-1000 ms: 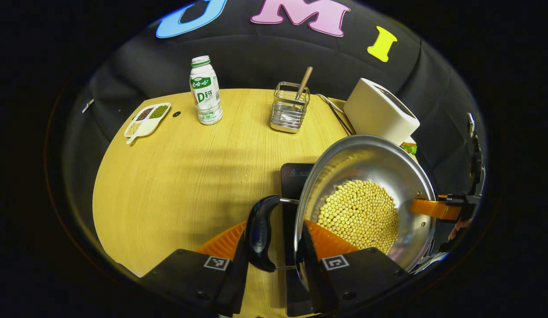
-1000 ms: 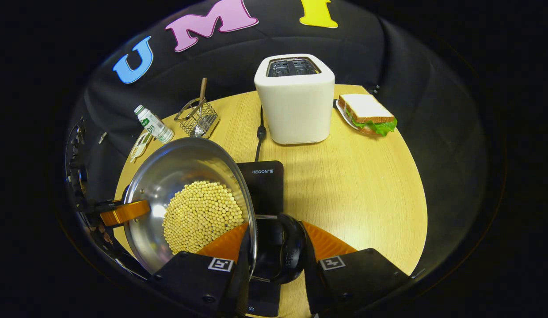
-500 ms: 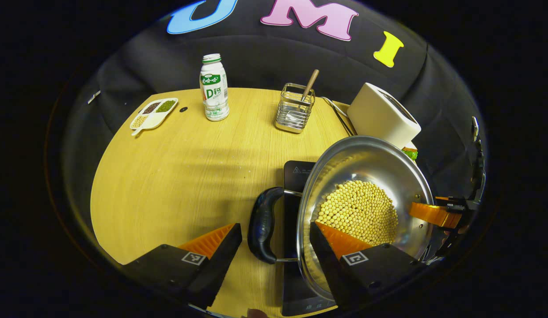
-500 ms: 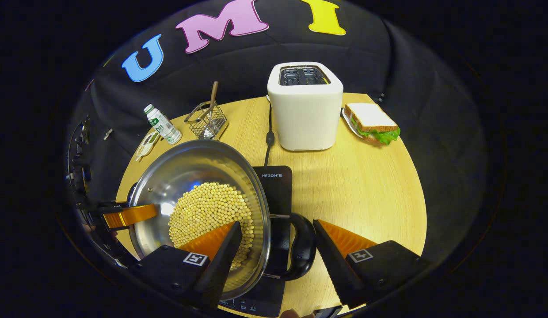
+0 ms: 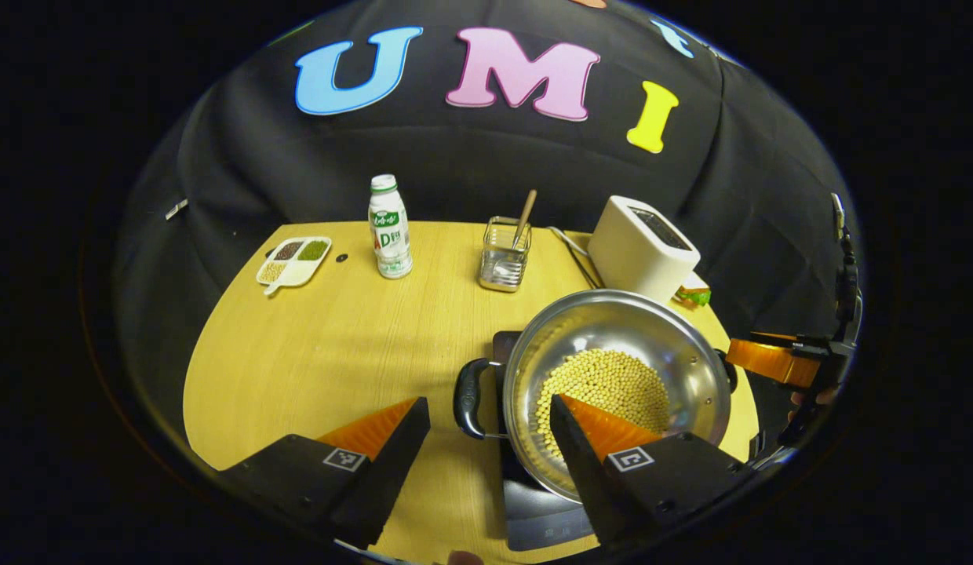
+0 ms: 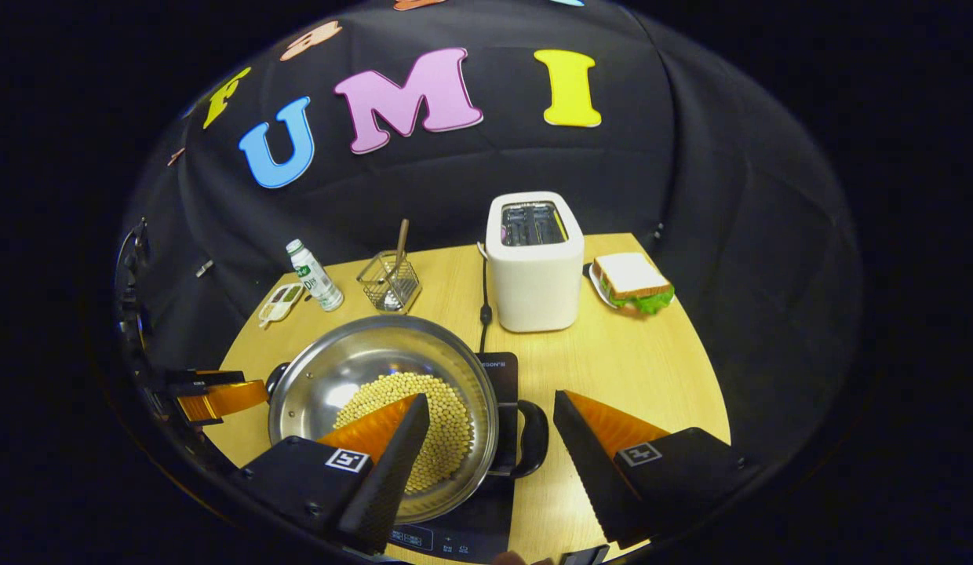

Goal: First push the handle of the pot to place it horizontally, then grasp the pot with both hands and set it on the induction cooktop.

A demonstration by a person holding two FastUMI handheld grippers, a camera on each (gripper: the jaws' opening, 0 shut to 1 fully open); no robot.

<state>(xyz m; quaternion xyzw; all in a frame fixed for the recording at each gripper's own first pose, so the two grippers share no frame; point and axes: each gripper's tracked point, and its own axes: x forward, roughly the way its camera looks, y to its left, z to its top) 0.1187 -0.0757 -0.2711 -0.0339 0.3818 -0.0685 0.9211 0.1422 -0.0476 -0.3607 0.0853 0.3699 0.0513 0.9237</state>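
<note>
A: So, biggest thing first, what carries it all?

B: A round wooden surface (image 5: pixel 314 353). On it, toward the near edge, lies the black induction cooktop (image 6: pixel 498 369), and the steel pot (image 5: pixel 612 377) sits on top of it, with a bed of yellow beans (image 5: pixel 604 384) in its bottom.

A: And the pot's handles?

B: Both lie out flat to the sides. In the left gripper view one black handle (image 5: pixel 467 396) sticks out toward the open wood; in the right gripper view the other handle (image 6: pixel 530 435) hangs over the cooktop's edge.

A: The claws?

B: The left claw (image 5: pixel 486 443) has its fingers spread wide, one on either side of the near handle, touching nothing. The right claw (image 6: pixel 490 439) is just as wide apart, straddling its handle and clear of it too.

A: What stands behind?

B: A white toaster (image 6: pixel 533 263) near the cooktop, a sandwich (image 6: pixel 632 282) just beside the toaster, a wire holder (image 5: pixel 504 255) with a wooden-handled utensil, a white bottle (image 5: pixel 390 227), and a small divided dish (image 5: pixel 293 261) at the far left edge.
</note>
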